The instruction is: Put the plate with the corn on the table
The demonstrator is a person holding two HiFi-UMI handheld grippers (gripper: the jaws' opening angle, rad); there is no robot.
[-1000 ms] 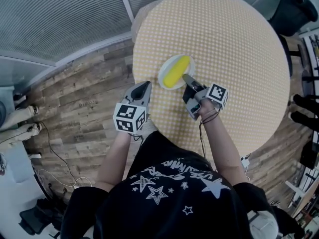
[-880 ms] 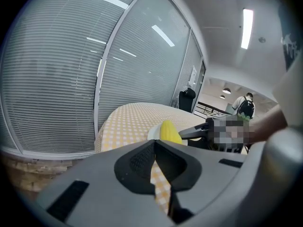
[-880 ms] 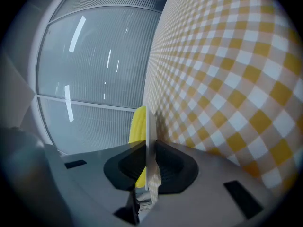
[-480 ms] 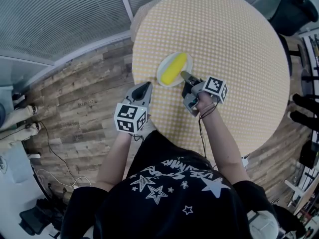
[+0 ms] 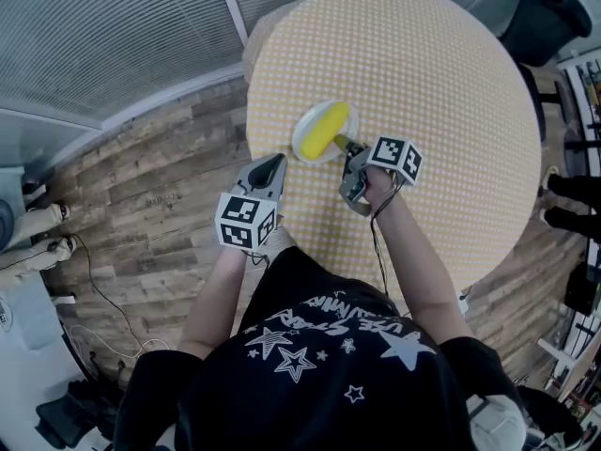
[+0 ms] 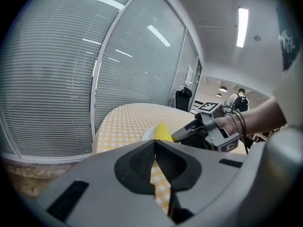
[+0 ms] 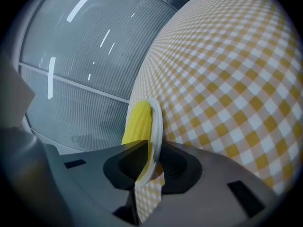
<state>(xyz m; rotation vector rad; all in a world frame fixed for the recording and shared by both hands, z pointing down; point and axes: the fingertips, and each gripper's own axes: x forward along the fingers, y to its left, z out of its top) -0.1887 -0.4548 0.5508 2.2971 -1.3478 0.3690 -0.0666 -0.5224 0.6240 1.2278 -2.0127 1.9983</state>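
Checked table, right tongs clamped on plate

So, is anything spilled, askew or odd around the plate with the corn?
Nothing stands out. The yellow corn cob lies whole on the small white plate, whose rim the right gripper grips, over the near part of the round table with yellow checked cloth. Nothing is spilled.

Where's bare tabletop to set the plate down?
Nearly all the table is bare: everything beyond and right of the plate, out to the far rim. Crowded only at the near-left edge: corn, right gripper, left gripper.
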